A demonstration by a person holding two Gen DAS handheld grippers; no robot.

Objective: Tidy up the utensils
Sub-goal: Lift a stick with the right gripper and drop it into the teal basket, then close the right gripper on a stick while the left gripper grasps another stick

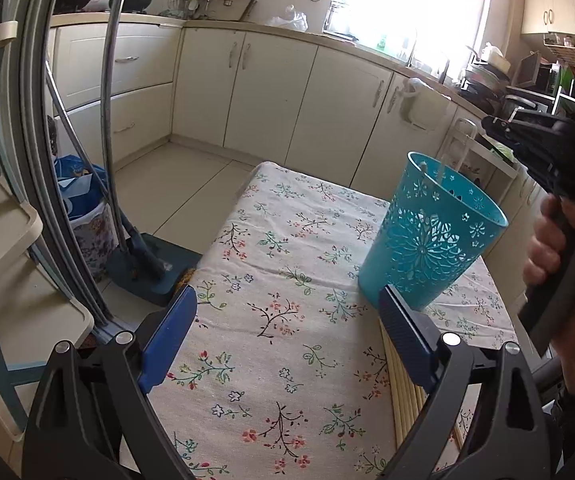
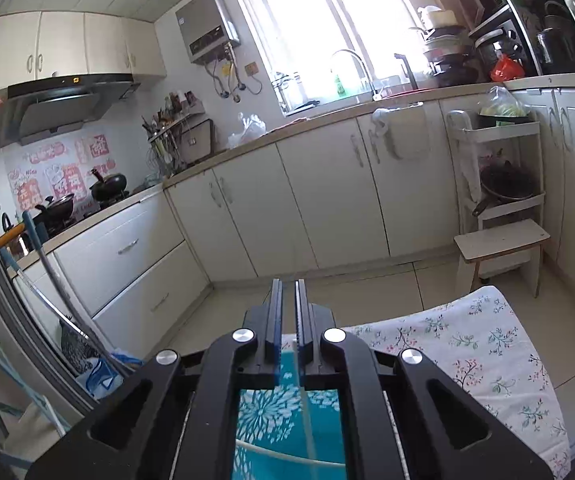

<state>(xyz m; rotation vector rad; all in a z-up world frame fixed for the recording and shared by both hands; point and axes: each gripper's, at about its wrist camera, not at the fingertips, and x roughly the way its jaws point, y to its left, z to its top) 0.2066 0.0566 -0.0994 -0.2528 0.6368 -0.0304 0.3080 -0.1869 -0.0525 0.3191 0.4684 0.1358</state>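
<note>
Teal plastic cup (image 1: 431,236) with cut-out flower pattern, open at top. Stands upright on right side of table, pale chopstick tips (image 1: 423,167) poking above far rim. More pale chopsticks (image 1: 403,392) lie flat on the cloth at near right, just beside the cup. Left tongs (image 1: 287,296) gape wide over the cloth, gripping nothing. Right tongs (image 2: 288,284) nearly closed, thin gap, nothing between, held by a hand (image 1: 547,248) above and right of cup. White flowered tablecloth (image 1: 279,240); cream kitchen cabinets (image 1: 271,92) and bright window (image 2: 319,28) beyond.
</note>
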